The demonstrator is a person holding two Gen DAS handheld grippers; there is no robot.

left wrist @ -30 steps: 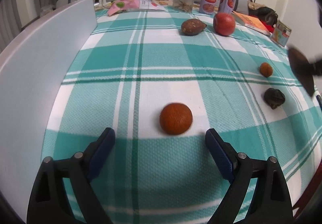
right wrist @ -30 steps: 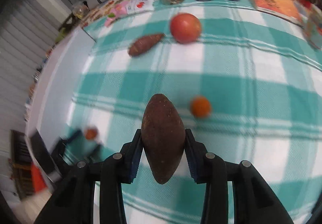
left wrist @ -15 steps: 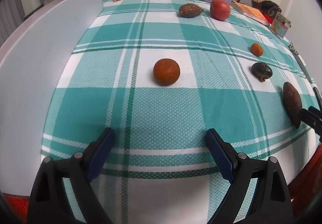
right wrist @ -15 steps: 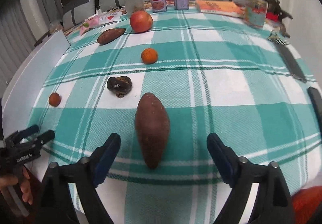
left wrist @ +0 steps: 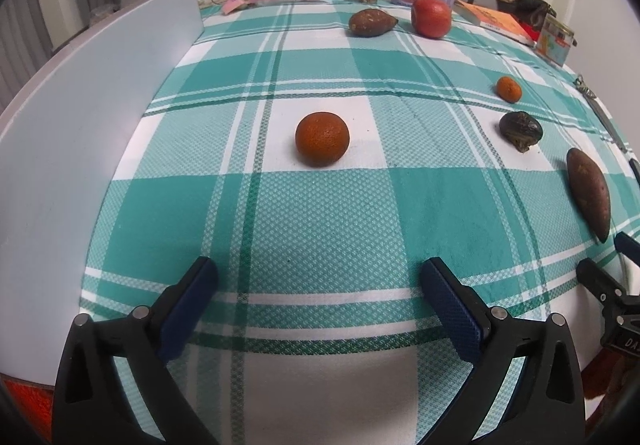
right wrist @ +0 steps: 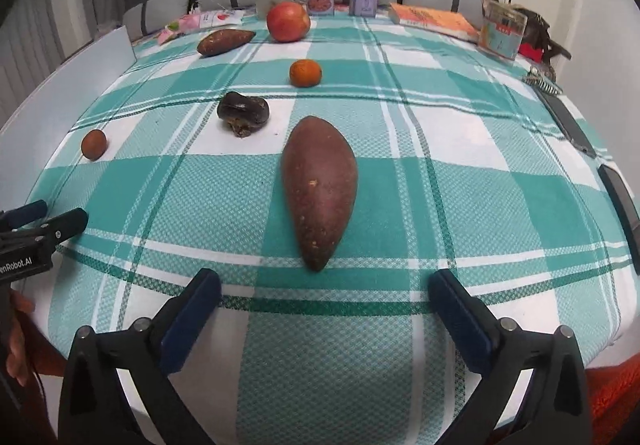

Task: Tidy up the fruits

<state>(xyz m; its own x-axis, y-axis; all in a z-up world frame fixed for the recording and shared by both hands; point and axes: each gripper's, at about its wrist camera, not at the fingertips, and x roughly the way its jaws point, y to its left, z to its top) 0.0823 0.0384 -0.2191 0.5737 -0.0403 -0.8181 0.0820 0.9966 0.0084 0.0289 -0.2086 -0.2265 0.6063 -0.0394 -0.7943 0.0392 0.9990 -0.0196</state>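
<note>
In the right wrist view, the right gripper (right wrist: 324, 303) stands with its jaws spread wide at the bottom of the frame; they have just been opening, and nothing sits between the pads. The long reddish-brown sweet potato (right wrist: 319, 191) lies on the teal-and-white checked cloth (right wrist: 460, 181) just above the jaws, in the centre of the frame, clear of both fingers. Up and left of it is a dark wrinkled fruit (right wrist: 243, 113), above that a small orange (right wrist: 305, 73), and higher still a large red round fruit (right wrist: 288, 22) beside a second brown sweet potato (right wrist: 225, 41). A brownish-orange round fruit (right wrist: 93, 143) sits at the left edge.

In the left wrist view, the left gripper (left wrist: 318, 295) is likewise spread apart and empty at the bottom, its jaws having just widened, with that brownish-orange fruit well above it at centre. A white board (left wrist: 80, 133) stands along the left.
</note>
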